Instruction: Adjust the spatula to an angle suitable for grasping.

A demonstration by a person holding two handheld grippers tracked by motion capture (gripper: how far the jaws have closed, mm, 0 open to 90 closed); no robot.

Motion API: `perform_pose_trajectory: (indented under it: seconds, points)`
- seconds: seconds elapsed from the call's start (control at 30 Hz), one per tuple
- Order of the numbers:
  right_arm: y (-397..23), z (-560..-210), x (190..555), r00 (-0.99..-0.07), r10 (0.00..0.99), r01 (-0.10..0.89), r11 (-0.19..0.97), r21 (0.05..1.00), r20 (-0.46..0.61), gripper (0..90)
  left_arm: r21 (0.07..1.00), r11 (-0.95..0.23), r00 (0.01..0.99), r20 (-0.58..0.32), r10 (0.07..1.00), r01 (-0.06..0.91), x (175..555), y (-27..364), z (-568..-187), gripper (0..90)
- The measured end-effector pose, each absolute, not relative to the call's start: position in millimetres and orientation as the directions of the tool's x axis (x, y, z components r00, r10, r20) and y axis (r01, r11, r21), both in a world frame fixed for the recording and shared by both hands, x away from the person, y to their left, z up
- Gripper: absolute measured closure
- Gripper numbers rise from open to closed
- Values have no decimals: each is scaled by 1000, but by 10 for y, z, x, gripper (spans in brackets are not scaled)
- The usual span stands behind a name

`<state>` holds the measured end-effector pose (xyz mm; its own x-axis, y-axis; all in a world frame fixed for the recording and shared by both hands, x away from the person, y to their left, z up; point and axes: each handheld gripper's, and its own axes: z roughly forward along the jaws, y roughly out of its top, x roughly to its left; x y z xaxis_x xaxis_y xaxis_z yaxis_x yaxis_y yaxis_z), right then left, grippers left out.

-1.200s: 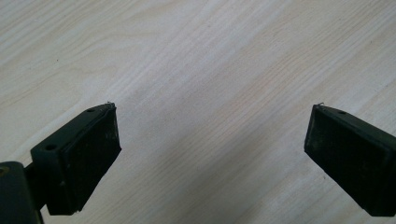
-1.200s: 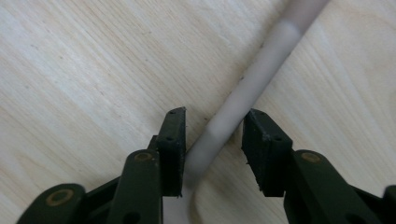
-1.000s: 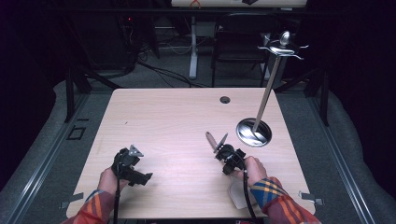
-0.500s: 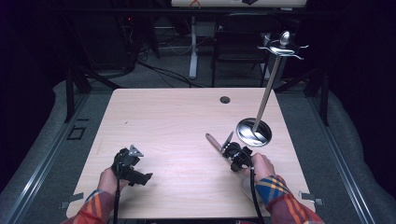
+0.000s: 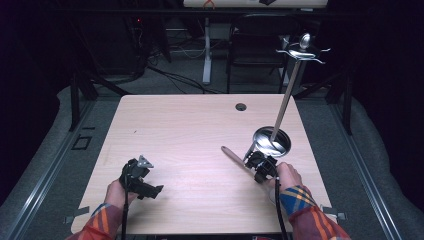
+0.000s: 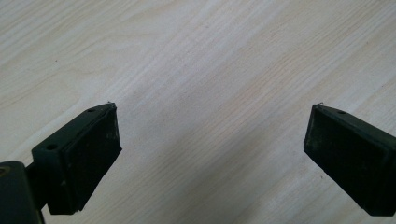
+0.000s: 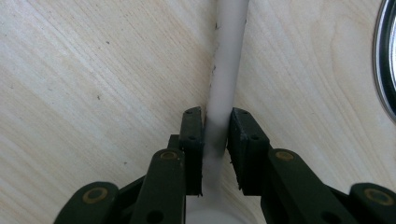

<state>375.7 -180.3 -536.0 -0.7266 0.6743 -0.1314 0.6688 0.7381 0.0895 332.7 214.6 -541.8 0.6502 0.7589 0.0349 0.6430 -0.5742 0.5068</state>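
Left gripper (image 5: 150, 186): near left table (image 5: 190, 130) edge; jaws spread wide, nothing between.
Spoon (image 7: 227, 70): pale handle lying on wood, beside stand base.
Right gripper (image 7: 215, 140): jaws pressed on spoon handle, just closed.
Stand (image 5: 272, 142): shiny round base, tall rod, right side.

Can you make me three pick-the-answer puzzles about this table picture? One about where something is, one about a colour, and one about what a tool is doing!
1. Where does the shiny stand sit on the table?
A. right side
B. left edge
C. middle

2. What colour is the handle that the right tool has?
A. red
B. white
C. black

3. What is the left tool doing?
A. squeezing a cup
B. open over bare wood
C. holding a cloth

Answers:
1 A: the high view shows its round base at the right.
2 B: it looks pale white between the jaws.
3 B: its jaws stand wide apart, nothing between them.
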Motion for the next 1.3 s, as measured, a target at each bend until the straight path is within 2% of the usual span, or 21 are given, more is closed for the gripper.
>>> perform_pose_trajectory:
  seconds: [0.17,0.3,0.37,0.4,0.5,0.63,0.8,1.3]
  points:
    - [-1817,-5353,3766,-722,686,678,727,104,-85,723,507,-572,648,34,761,645,3329,2152,-5416,35]
    - [-1840,-5340,3782,-702,711,700,701,138,-54,638,505,-575,650,35,759,644,3334,2142,-5415,35]
    - [-1843,-5325,3786,-693,719,709,692,139,-48,632,506,-576,652,34,757,642,3336,2140,-5415,34]
    - [-1843,-5304,3792,-680,732,720,676,157,-34,594,506,-574,650,34,760,644,3337,2144,-5422,34]
    - [-1827,-5288,3821,-670,742,726,662,184,-25,577,505,-571,647,32,762,648,3346,2165,-5433,34]
    - [-1802,-5293,3860,-659,752,734,650,196,-27,574,506,-566,646,23,763,651,3350,2173,-5441,34]
    - [-1771,-5291,3911,-648,761,742,638,207,-21,628,503,-571,648,28,761,649,3336,2147,-5434,34]
    - [-1691,-5318,4024,-647,762,744,638,200,-25,682,503,-572,650,27,760,648,3339,2136,-5437,33]
